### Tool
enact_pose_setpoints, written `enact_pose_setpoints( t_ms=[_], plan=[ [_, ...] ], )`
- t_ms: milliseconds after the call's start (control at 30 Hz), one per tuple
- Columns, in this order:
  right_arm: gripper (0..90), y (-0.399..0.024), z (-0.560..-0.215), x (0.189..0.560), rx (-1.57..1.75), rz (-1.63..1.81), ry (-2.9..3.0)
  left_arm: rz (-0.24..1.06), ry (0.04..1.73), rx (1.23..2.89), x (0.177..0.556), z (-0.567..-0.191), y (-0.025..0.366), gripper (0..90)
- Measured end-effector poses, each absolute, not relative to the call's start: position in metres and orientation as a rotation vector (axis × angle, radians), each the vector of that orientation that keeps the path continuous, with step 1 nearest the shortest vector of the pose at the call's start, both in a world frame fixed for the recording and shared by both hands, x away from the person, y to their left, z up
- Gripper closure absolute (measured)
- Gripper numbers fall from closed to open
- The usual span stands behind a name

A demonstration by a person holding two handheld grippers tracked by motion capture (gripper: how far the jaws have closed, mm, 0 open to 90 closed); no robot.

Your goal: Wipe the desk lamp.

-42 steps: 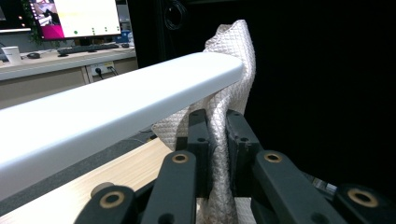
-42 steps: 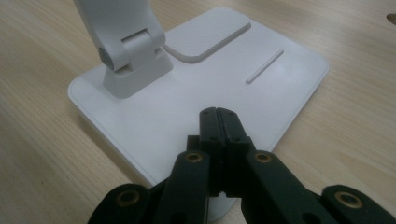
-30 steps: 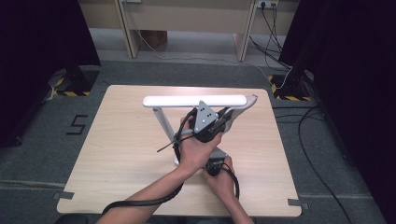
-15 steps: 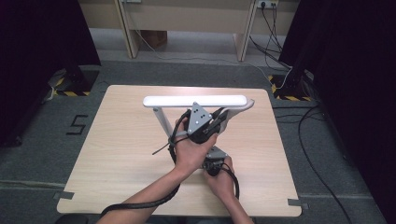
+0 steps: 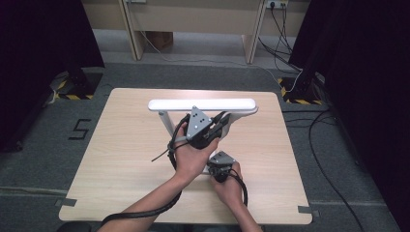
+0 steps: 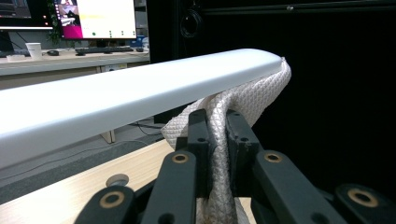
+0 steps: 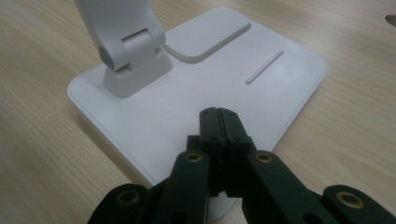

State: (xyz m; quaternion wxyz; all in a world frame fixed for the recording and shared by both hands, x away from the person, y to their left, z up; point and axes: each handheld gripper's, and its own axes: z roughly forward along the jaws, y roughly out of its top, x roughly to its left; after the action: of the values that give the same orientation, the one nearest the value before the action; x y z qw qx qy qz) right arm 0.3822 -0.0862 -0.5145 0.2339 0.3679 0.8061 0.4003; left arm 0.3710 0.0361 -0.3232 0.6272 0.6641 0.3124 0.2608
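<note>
Under the lamp head (image 6: 140, 93), braided cord (image 6: 219, 154), perhaps taut, between left tongs (image 6: 217, 135).

floor: grey carpet (image 5: 58, 145) | walls: black curtains (image 5: 367, 58) | furniture: wooden table (image 5: 121, 145)

The lamp's bar (image 6: 140, 88) and base (image 7: 196, 93) look like smooth matt white plastic; the cord (image 6: 219, 140) is woven white cloth; the table (image 5: 121, 145) is pale wood-grain.

One white desk lamp (image 5: 203, 105), one braided cord (image 6: 233, 112), two tongs, one wooden table (image 5: 121, 145).
</note>
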Motion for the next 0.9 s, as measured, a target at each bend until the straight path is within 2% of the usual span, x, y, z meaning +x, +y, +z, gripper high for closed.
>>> enact_pose_setpoints(
  t_ms=[900],
  plan=[
    [90.0, -0.086, -0.515, 0.382, 1.010, 1.098, 2.213, 0.601, 0.741, 1.512, 0.370, -0.325, 0.047, 81.9]
  ],
)
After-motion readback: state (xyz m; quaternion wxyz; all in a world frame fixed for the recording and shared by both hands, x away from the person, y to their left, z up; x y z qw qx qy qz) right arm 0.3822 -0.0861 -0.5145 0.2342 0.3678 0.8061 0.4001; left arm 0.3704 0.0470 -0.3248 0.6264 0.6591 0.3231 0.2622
